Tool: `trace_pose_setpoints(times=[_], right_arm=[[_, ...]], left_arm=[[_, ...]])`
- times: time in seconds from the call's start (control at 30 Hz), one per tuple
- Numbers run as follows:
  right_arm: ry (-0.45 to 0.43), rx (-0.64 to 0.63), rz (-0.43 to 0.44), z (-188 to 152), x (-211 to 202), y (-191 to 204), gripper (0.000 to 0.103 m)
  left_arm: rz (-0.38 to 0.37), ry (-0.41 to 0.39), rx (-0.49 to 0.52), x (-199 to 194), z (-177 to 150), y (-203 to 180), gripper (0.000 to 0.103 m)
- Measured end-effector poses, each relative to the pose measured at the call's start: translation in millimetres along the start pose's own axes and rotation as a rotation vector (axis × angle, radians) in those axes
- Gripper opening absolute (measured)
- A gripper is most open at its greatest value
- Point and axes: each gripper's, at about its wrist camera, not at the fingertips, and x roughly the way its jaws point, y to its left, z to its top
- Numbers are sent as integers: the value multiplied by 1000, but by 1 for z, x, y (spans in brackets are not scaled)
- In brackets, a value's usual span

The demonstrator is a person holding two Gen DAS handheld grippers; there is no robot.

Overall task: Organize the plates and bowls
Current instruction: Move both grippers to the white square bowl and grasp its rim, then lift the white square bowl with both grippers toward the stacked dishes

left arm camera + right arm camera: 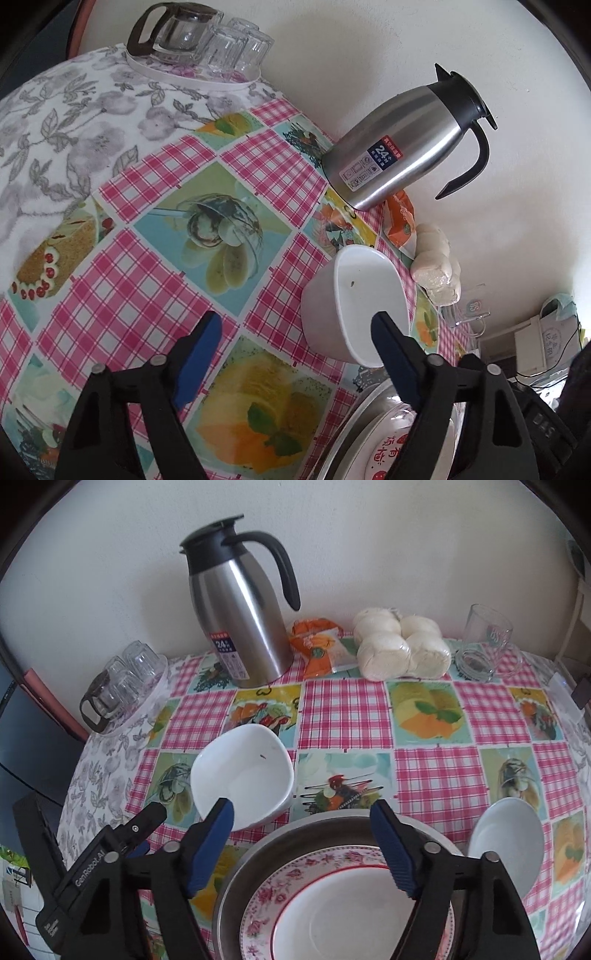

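Note:
A white squarish bowl (347, 295) (243, 775) stands on the checked tablecloth. My left gripper (295, 332) is open at it. One blue finger reaches over the bowl's rim into its inside and the other stays outside to the left, neither pad pressing. My right gripper (303, 812) hangs open over a metal basin (236, 878) that holds a floral-rimmed plate (332, 904), with nothing between its fingers. A small white dish (509, 834) lies to the right of the basin. The basin's edge (354, 417) also shows in the left wrist view.
Against the back wall stand a steel thermos jug (243, 620), an orange packet (317, 646), a bag of white buns (399, 646) and glass mugs (484, 646). A white tray with a glass pot and tumblers (122, 683) sits at the table's left corner.

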Motion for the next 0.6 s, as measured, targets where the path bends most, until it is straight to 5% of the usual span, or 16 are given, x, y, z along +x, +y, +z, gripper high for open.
trace_pose_setpoints(times=[0.23, 0.6], right_arm=[[65, 54, -19, 5, 34, 3, 50], [99, 56, -22, 11, 61, 7, 33]], left_arm=[[-21, 7, 18, 9, 6, -6, 72], [-27, 31, 64, 29, 10, -20, 54]])
